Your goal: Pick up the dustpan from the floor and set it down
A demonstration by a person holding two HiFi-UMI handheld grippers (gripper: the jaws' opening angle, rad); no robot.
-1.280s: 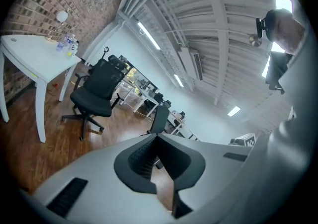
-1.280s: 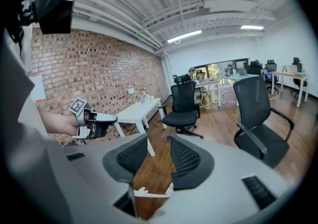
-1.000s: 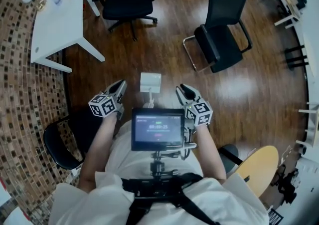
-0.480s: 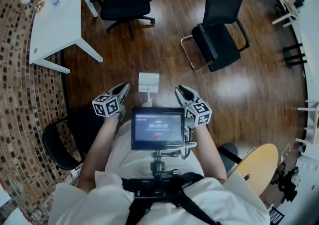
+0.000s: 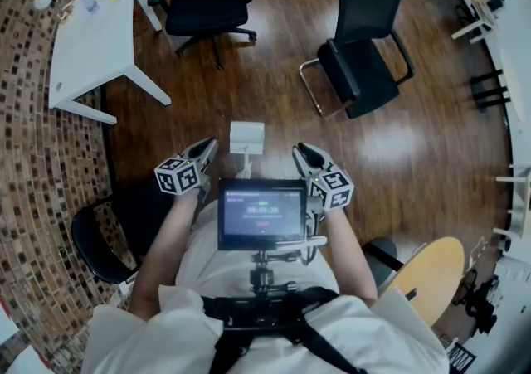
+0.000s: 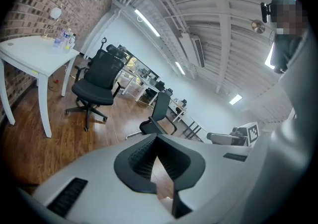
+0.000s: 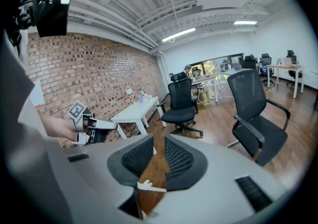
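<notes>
My left hand-held gripper [image 5: 208, 145] is closed and empty, my right hand-held gripper [image 5: 299, 149] has jaws just closing on nothing, so I'd reopen it and lower squarely onto the dustpan [image 5: 247, 137] handle.

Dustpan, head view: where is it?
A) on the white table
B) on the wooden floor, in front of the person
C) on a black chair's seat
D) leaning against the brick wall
B: the white dustpan lies on the wooden floor, just ahead of the person's screen, well away from the white table.
</notes>
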